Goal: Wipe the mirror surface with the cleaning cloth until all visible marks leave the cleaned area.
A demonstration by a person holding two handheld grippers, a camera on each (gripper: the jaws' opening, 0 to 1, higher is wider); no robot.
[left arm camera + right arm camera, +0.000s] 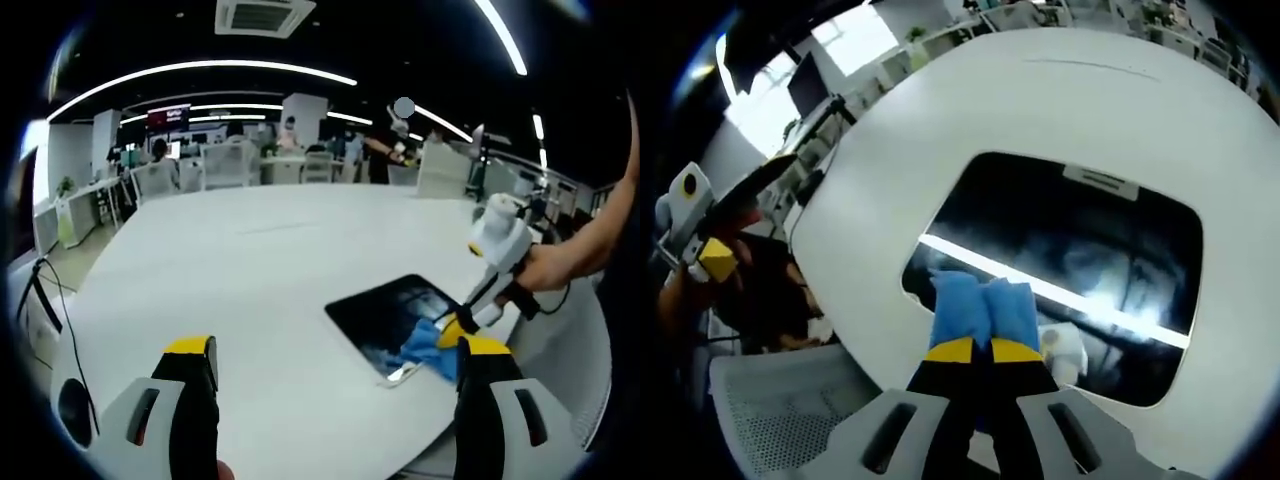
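The wiping is under way but, as far as can be judged, not finished. In the right gripper view the right gripper (pixel 981 352) rises from the bottom centre with its jaws pinched tight on a folded blue cleaning cloth (pixel 978 308), which is pressed onto the near edge of the mirror (pixel 1090 230), the dark rounded panel lying flat on the white table (pixel 920 130) and filling the middle of that frame. Pale, cloudy patches show on the glass right of centre, beside a bright strip of reflected light; whether these are smears or reflections is hard to tell, so most of the surface probably awaits a pass. In the left gripper view the left gripper (pixel 335 355) hovers at the bottom of the frame, jaws spread wide and holding nothing, well apart from the mirror at lower right.
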